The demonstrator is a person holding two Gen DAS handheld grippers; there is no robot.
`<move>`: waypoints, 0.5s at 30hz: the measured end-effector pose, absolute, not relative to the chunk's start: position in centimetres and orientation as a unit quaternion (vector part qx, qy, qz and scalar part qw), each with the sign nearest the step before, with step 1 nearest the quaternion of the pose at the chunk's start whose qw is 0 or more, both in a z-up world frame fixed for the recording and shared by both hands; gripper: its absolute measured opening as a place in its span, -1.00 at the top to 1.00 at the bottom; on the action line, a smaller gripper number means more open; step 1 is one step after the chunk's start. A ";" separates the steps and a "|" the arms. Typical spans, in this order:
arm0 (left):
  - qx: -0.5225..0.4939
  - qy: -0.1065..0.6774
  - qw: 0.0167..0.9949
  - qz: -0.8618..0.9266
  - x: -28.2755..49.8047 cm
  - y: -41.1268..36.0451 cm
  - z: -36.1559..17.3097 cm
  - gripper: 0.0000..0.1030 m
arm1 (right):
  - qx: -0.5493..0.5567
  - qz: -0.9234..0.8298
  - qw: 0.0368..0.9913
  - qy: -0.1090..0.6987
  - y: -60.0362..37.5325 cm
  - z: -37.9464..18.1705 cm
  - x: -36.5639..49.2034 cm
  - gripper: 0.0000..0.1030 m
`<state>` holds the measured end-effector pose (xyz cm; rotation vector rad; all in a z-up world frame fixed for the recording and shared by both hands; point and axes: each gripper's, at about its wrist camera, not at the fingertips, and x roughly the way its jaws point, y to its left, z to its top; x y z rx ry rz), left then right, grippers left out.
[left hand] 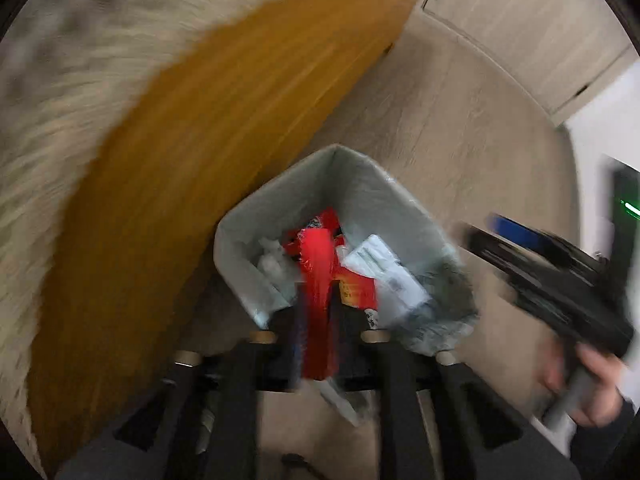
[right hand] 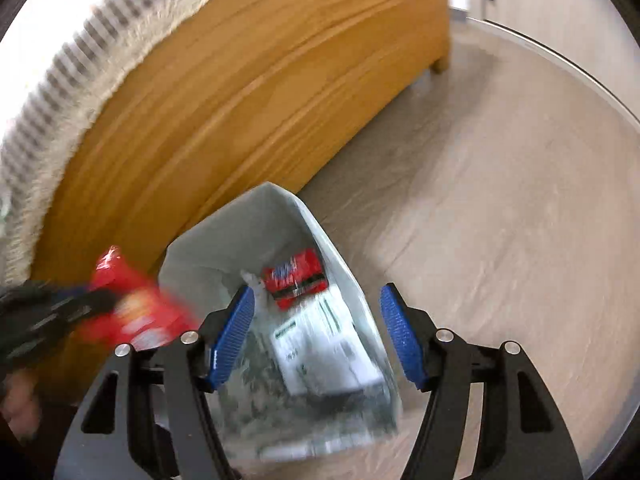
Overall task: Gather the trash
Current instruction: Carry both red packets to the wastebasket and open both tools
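Heavy motion blur in both views, left wrist worst. The left gripper (left hand: 318, 336) has its fingertips smeared out behind a red crinkled plastic wrapper (left hand: 318, 304), which sits between the jaws above the bin; jaws look spread, pads not visibly pressing on it. In the right wrist view the same wrapper (right hand: 132, 304) is a red smear at the left gripper's tip (right hand: 96, 300), print unreadable.

The grey rectangular waste bin with a clear liner (right hand: 224, 248) stands on the floor against the orange wooden bed frame (right hand: 240, 92). Inside: a red snack packet (right hand: 296, 276) with white lettering too blurred to read, and a white printed paper sheet (right hand: 324, 344), text illegible.

The right gripper (right hand: 316, 336) has its blue ribbed pads (right hand: 232, 336) spread wide over the bin, nothing between them.

A cream fringed blanket (right hand: 80, 64) hangs over the bed edge. Pale wood-look floor (right hand: 500, 200); light cabinet doors (left hand: 520, 28) at far right, cut off.
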<state>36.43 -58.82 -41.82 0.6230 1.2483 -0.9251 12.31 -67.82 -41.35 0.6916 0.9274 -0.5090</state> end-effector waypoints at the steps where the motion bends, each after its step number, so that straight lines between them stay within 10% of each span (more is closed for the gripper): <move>1: 0.287 0.545 0.678 -0.401 36.5 -59.4 -42.7 -0.52 | 0.331 -0.242 0.806 0.427 -67.5 -40.9 11.0 -0.23; 15: 0.294 0.535 0.694 -0.383 35.9 -56.5 -42.3 -0.66 | 0.350 -0.267 0.777 0.450 -62.9 -43.1 5.9 -0.23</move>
